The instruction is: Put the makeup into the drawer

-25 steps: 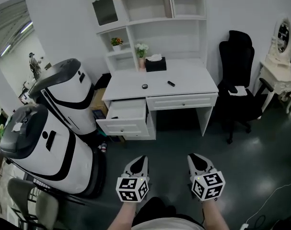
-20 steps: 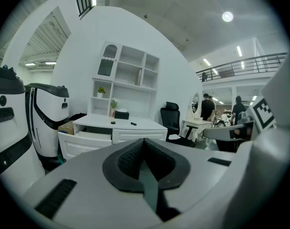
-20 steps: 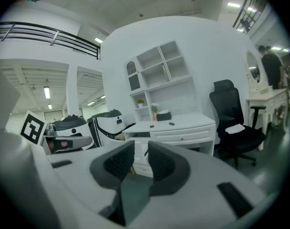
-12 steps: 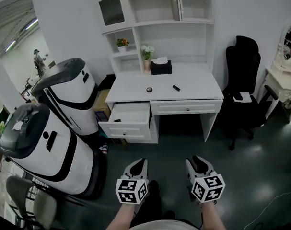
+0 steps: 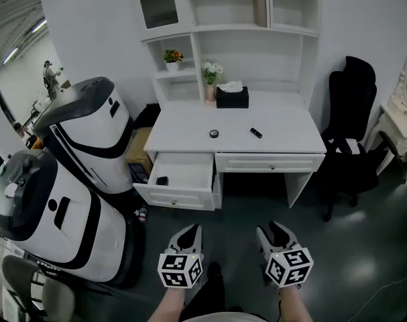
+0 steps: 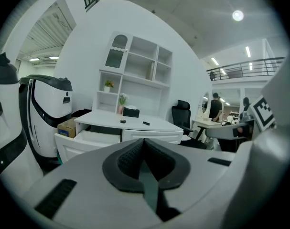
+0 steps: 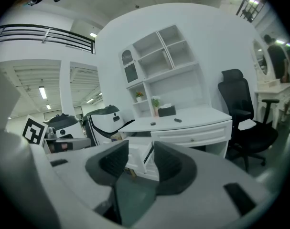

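Observation:
On the white desk (image 5: 237, 136) lie a small round black compact (image 5: 214, 133) and a short black makeup stick (image 5: 256, 133). The desk's left drawer (image 5: 183, 180) stands pulled out, with a small dark item (image 5: 161, 180) inside. Both grippers hang low over the dark floor, well short of the desk. My left gripper (image 5: 190, 231) is shut and empty, its pads meeting (image 6: 144, 142). The jaws of my right gripper (image 5: 275, 227) have just been opening; a gap shows between them (image 7: 141, 156) with nothing in it. From that gripper the compact (image 7: 153, 123) and stick (image 7: 177, 120) look far off.
Two large white-and-black machines (image 5: 89, 129) (image 5: 52, 223) stand left of the desk, close to the open drawer. A black office chair (image 5: 354, 129) sits at the right. The hutch holds a black tissue box (image 5: 232, 97) and small plants (image 5: 212, 72). A cardboard box (image 5: 137, 154) sits beside the drawer.
The desk has come nearer and sits lower and larger in the head view; both grippers have moved toward it together. The right gripper's jaws look wider apart than before.

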